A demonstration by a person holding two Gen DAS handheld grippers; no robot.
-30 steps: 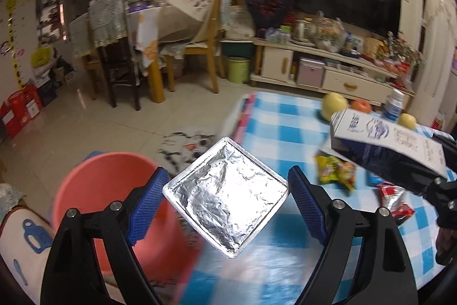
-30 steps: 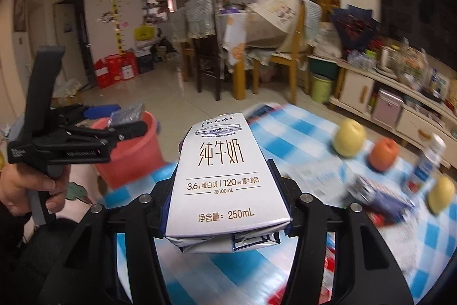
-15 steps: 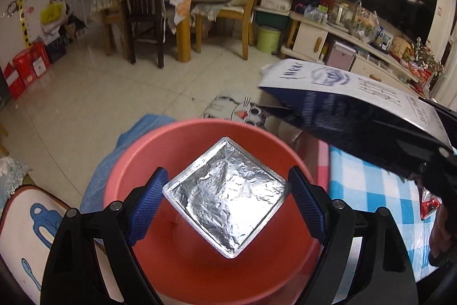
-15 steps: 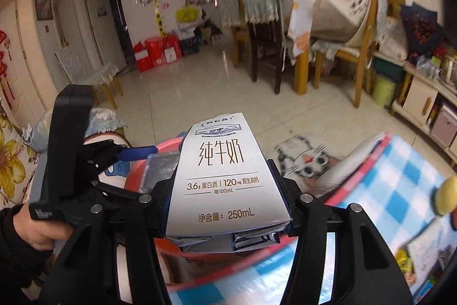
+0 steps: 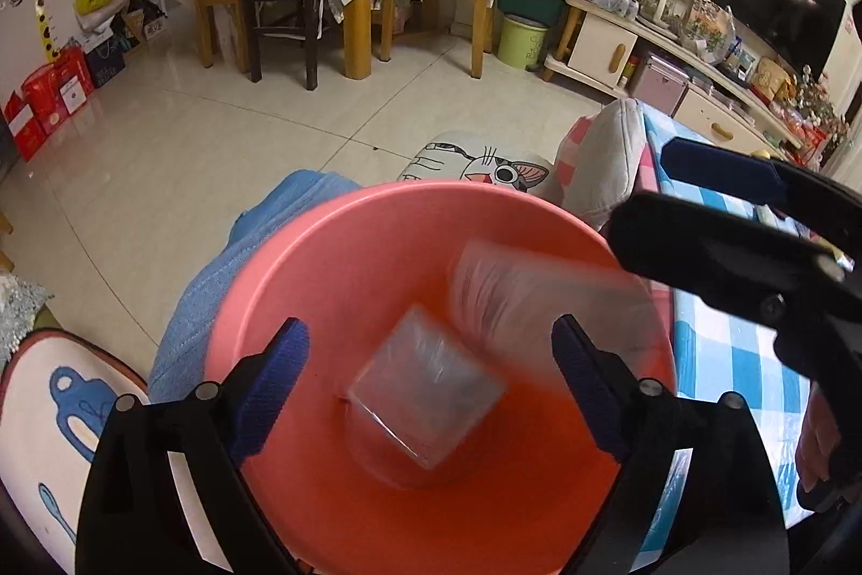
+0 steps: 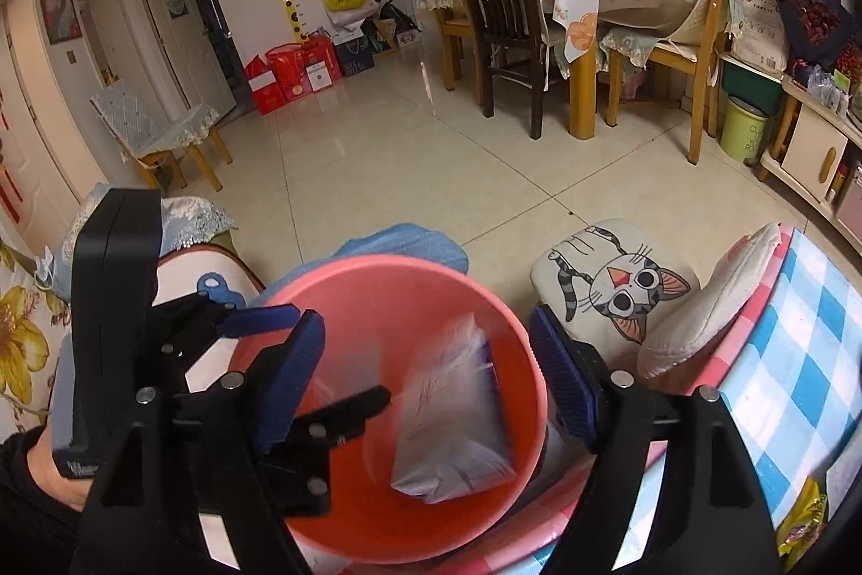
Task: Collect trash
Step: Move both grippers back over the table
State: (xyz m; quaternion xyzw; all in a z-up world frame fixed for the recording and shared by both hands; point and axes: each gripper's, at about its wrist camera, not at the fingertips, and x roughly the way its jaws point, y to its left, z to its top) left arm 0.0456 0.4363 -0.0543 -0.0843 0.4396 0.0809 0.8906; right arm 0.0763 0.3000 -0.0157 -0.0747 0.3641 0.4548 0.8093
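Both hand-held grippers hang over the pink plastic basin (image 5: 345, 262), the left gripper (image 5: 431, 386) and the right gripper (image 6: 428, 378) each with jaws opening and nothing pressed between the blue pads (image 5: 272, 383). In the left wrist view the right gripper also shows as a black frame at the right edge, above the basin rim.

That basin is the largest thing near at hand; it stands beside the blue-and-white checked tablecloth (image 6: 808, 359), with a cat-face cushion (image 6: 619, 284) just beyond its far rim and a blue cloth (image 5: 215, 284) under its left side.

Inside the basin, blurred by motion, are the milk carton (image 6: 452, 424), white with a dark blue side, and the smaller square foil tray (image 5: 425, 392) lying near the bottom. The carton's print cannot be read through the blur.

At the lower right of the right wrist view a yellow-green snack wrapper (image 6: 803, 521) lies on the tablecloth; its lettering is too small to read. A hand (image 6: 48, 472) grips the left gripper's handle.
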